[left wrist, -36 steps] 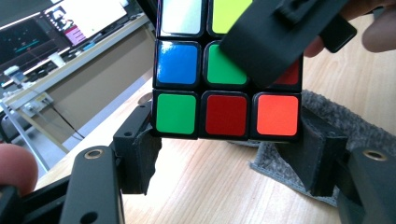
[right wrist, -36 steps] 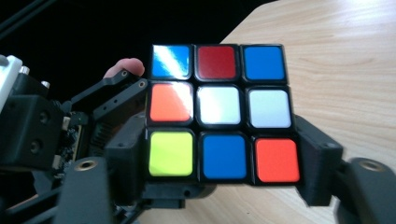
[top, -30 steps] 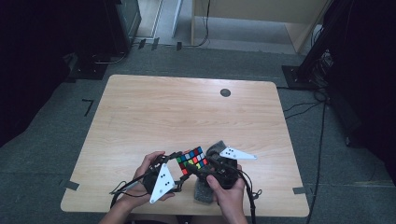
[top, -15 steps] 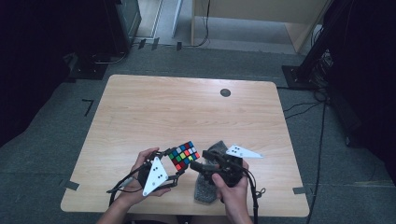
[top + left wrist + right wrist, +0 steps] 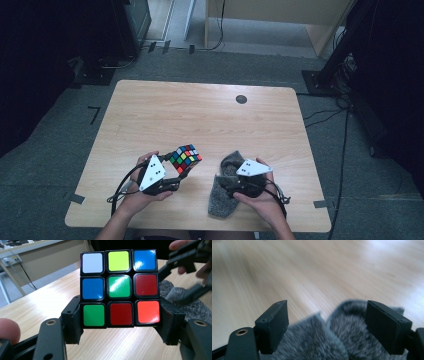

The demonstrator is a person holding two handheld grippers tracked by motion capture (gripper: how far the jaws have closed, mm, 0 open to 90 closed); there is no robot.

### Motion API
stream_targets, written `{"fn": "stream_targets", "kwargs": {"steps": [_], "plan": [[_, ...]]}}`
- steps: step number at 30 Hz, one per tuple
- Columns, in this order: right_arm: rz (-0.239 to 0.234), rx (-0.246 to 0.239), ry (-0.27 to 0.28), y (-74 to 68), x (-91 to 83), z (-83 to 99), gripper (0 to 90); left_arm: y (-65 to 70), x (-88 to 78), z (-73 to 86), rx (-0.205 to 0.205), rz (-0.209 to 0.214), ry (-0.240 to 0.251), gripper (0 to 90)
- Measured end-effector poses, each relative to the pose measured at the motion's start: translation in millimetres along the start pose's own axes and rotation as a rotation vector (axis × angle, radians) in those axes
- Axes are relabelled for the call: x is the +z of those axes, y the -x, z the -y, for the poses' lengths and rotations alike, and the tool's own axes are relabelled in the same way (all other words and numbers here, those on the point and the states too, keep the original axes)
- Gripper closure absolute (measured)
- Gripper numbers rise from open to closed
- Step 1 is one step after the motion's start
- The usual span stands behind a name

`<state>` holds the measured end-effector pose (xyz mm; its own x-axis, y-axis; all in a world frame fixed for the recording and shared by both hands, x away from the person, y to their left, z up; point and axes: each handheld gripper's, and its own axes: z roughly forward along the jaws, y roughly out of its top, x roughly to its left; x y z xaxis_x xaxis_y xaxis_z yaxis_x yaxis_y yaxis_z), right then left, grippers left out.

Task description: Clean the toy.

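My left hand-held gripper (image 5: 184, 167) clenched the Rubik's cube (image 5: 185, 158) near the desk's (image 5: 200, 115) 6 o'clock edge; my right hand-held gripper (image 5: 327, 315), jaws just widening, stood released over the grey sock (image 5: 223, 192); open desk lay toward 12.

Glossy plastic puzzle cube (image 5: 119, 288), fuzzy grey cloth (image 5: 332, 340), matt pale wood table (image 5: 200, 115).

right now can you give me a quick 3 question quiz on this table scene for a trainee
1. True or false: the left gripper is shut on the puzzle cube.
2. What lies under the right gripper? A) a grey sock B) a red towel C) a white plate
3. In the left gripper view, what colour is the centre square of the cube face toward the camera?

Key
1. True; both jaws press the cube's bottom row.
2. A, the grey sock on the table; the jaws stand open over it.
3. Green.
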<state>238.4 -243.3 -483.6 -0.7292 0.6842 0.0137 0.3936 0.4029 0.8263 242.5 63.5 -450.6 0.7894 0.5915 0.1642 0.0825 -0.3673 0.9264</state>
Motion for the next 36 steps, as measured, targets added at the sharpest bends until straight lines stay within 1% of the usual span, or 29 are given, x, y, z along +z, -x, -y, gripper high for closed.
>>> {"fn": "stream_targets", "kwargs": {"steps": [2, 3, 5, 6, 8, 11, 15, 16, 18, 19, 20, 21, 22, 24, 26, 27, 28, 29, 30, 32, 33, 34, 35, 36], "plan": [[0.041, -0.048, -0.047, -0.7, 8.5, 8.5, 20.8, 1.7, 0.9, 0.2, 0.006, 0.010, -0.004, 33.9], [0.054, -0.055, -0.079, 0.5, 13.1, 13.3, 19.8, 2.1, 1.3, 0.2, 0.007, 0.014, -0.005, 33.9], [0.061, -0.060, -0.119, 3.3, 17.6, 18.2, 18.4, 3.1, 2.1, 0.4, 0.008, 0.021, -0.008, 33.9], [0.061, -0.053, -0.138, 4.5, 18.9, 19.9, 17.6, 3.5, 2.5, 0.6, 0.008, 0.026, -0.010, 33.9], [0.043, -0.039, -0.154, 6.9, 19.8, 21.6, 16.0, 4.5, 3.7, 1.3, 0.011, 0.033, -0.015, 33.9], [0.036, -0.054, -0.184, 8.4, 20.4, 24.1, 15.0, 6.1, 4.8, 1.8, 0.011, 0.039, -0.020, 33.9], [0.005, -0.042, -0.193, 11.9, 17.0, 27.3, 15.2, 6.5, 4.3, 1.4, 0.007, 0.050, -0.017, 33.9], [-0.004, -0.039, -0.195, 12.7, 15.7, 28.1, 17.0, 6.2, 4.2, 1.3, 0.004, 0.049, -0.017, 33.9], [-0.002, -0.048, -0.188, 13.5, 12.7, 29.5, 25.4, 5.3, 4.7, 1.5, -0.006, 0.048, -0.018, 33.9], [0.000, -0.052, -0.182, 14.1, 11.5, 29.9, 33.9, 5.1, 5.1, 1.8, -0.011, 0.050, -0.018, 33.9], [0.010, -0.054, -0.176, 14.6, 9.8, 29.8, 44.5, 4.8, 5.3, 2.1, -0.013, 0.055, -0.021, 33.9], [0.023, -0.053, -0.175, 15.6, 8.4, 29.3, 52.7, 5.0, 5.6, 2.4, -0.014, 0.061, -0.023, 33.9], [0.033, -0.046, -0.176, 17.1, 7.4, 28.5, 58.1, 5.6, 6.2, 2.7, -0.014, 0.068, -0.024, 33.9], [0.053, -0.034, -0.167, 17.4, 5.5, 25.9, 63.5, 7.6, 7.4, 3.1, 0.002, 0.073, -0.033, 33.9], [0.085, -0.037, -0.135, 13.2, 2.4, 19.4, 65.2, 10.8, 9.7, 4.0, 0.021, 0.069, -0.043, 34.0], [0.087, -0.029, -0.098, 10.1, -0.8, 13.8, 65.8, 12.8, 11.2, 4.6, 0.037, 0.056, -0.050, 34.0], [0.086, -0.016, -0.051, 5.5, -5.2, 6.6, 65.9, 15.2, 13.2, 5.3, 0.056, 0.039, -0.063, 34.0], [0.091, -0.011, 0.015, -1.9, -12.2, -3.9, 66.0, 16.7, 14.3, 5.6, 0.067, 0.032, -0.072, 34.0], [0.092, -0.011, 0.059, -6.9, -16.6, -10.6, 66.0, 18.8, 15.8, 5.8, 0.079, 0.027, -0.083, 34.0], [0.102, -0.026, 0.159, -22.6, -27.9, -27.4, 65.9, 24.1, 18.9, 5.3, 0.101, 0.021, -0.103, 34.0], [0.104, -0.033, 0.199, -31.7, -32.7, -34.6, 65.9, 27.6, 20.5, 4.4, 0.104, 0.026, -0.109, 34.0], [0.093, -0.051, 0.239, -40.0, -36.2, -40.7, 65.8, 31.3, 21.8, 3.1, 0.117, 0.032, -0.115, 34.0], [0.082, -0.059, 0.271, -48.7, -38.4, -45.6, 65.8, 36.1, 23.2, 1.8, 0.129, 0.036, -0.119, 34.0], [0.073, -0.074, 0.291, -56.8, -39.3, -49.3, 65.8, 41.2, 24.8, 0.5, 0.155, 0.035, -0.128, 34.1]]}}
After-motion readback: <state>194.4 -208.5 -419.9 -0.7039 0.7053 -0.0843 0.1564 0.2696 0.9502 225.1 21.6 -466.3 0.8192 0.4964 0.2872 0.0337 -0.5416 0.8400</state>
